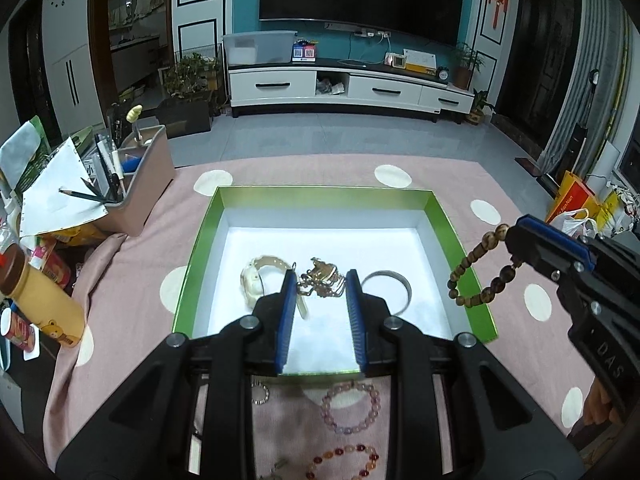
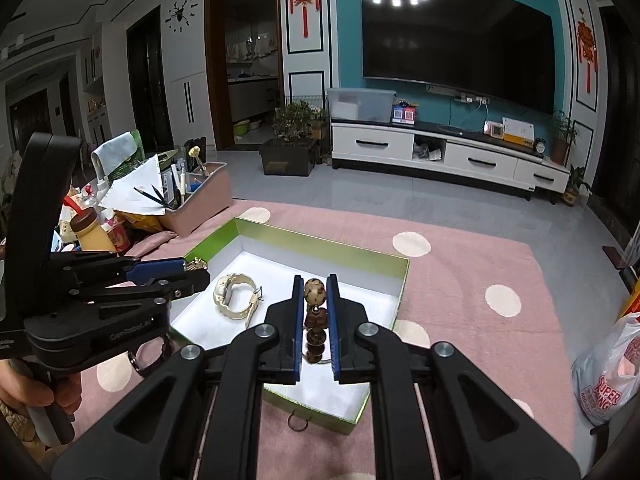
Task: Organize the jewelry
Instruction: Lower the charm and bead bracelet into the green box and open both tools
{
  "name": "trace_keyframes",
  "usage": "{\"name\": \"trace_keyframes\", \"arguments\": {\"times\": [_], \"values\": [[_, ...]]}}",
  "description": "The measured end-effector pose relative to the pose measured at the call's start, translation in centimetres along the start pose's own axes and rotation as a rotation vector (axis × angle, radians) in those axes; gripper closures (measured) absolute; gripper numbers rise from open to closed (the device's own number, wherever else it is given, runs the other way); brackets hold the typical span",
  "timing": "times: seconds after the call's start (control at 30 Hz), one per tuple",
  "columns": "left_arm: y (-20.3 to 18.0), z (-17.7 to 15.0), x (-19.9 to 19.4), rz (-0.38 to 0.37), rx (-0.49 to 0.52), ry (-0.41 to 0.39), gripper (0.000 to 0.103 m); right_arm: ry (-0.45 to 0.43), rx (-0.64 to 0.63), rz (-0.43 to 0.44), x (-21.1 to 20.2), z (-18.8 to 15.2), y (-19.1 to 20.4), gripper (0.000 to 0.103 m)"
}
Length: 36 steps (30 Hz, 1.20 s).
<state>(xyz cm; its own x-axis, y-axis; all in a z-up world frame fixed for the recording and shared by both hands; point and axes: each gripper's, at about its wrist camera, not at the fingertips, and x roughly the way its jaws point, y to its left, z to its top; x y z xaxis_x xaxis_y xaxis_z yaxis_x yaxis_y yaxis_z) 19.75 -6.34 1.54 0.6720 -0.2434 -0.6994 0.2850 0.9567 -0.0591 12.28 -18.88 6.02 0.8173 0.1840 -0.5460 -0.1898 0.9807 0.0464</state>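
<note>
Over the pink spotted cloth (image 1: 132,300), in the left wrist view, the left gripper (image 1: 321,280) hangs above the green-rimmed box (image 1: 452,232) with its blue pads pressed on a gold trinket (image 1: 320,276), which sits between the tips. Inside the white box floor, a cream watch (image 1: 256,276) lies at about ten o'clock from those tips, and a silver bangle (image 1: 394,284) lies at three o'clock, just beside the right finger. At the three o'clock edge of the frame the right gripper (image 1: 510,240) reaches in, clamped on a brown bead bracelet (image 1: 476,268) that dangles as a loop over the box's right rim. Toward six o'clock, on the cloth outside the box, lie a pale pink bead bracelet (image 1: 352,408) and a red and amber bead bracelet (image 1: 344,462).

In the right wrist view, the right gripper (image 2: 315,284) is closed on the brown bead bracelet (image 2: 315,292), a large pale bead at the tips and darker beads hanging down between the fingers. The cream watch (image 2: 236,296) lies in the box (image 2: 320,240) at nine o'clock from the tips. Farther toward nine o'clock the left gripper (image 2: 196,270) enters sideways, the gold trinket (image 2: 196,264) at its tips, with a hand (image 2: 36,396) on its handle.
</note>
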Motion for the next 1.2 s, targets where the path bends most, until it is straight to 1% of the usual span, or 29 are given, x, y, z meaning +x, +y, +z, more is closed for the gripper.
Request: {"name": "trace_keyframes", "arguments": {"times": [0.27,0.53,0.93,1.0,1.03,1.07,1.1,1.13,1.17,1.2], "values": [[0.0,0.0,3.4,0.031,0.016,0.048,0.078,0.076,0.032,0.034,3.7,-0.9,-0.8,0.093],[-0.4,-0.8,6.2,0.046,0.031,0.095,0.078,0.139,0.053,0.047,6.3,-2.1,-1.2,0.093],[-0.1,-1.2,8.3,0.054,0.026,0.143,0.078,0.192,0.08,0.033,8.5,-3.1,-1.8,0.092],[-0.1,-1.3,8.5,0.058,0.021,0.147,0.077,0.195,0.085,0.025,8.6,-3.2,-1.8,0.089],[-0.1,-1.3,8.5,0.059,0.019,0.146,0.077,0.197,0.092,0.023,8.5,-3.2,-2.0,0.083],[-0.1,-1.3,8.5,0.059,0.018,0.145,0.077,0.197,0.099,0.025,8.5,-3.2,-2.1,0.081],[-0.1,-1.3,8.4,0.059,0.018,0.144,0.077,0.194,0.102,0.027,8.4,-3.3,-2.2,0.081],[-0.2,-1.4,8.3,0.06,0.02,0.144,0.073,0.188,0.102,0.024,8.1,-3.3,-2.2,0.081],[-0.2,-1.4,8.2,0.062,0.019,0.142,0.066,0.184,0.104,0.024,8.0,-3.3,-2.3,0.081],[-0.3,-1.4,8.0,0.064,0.018,0.136,0.062,0.181,0.11,0.028,7.7,-3.3,-2.4,0.08]]}}
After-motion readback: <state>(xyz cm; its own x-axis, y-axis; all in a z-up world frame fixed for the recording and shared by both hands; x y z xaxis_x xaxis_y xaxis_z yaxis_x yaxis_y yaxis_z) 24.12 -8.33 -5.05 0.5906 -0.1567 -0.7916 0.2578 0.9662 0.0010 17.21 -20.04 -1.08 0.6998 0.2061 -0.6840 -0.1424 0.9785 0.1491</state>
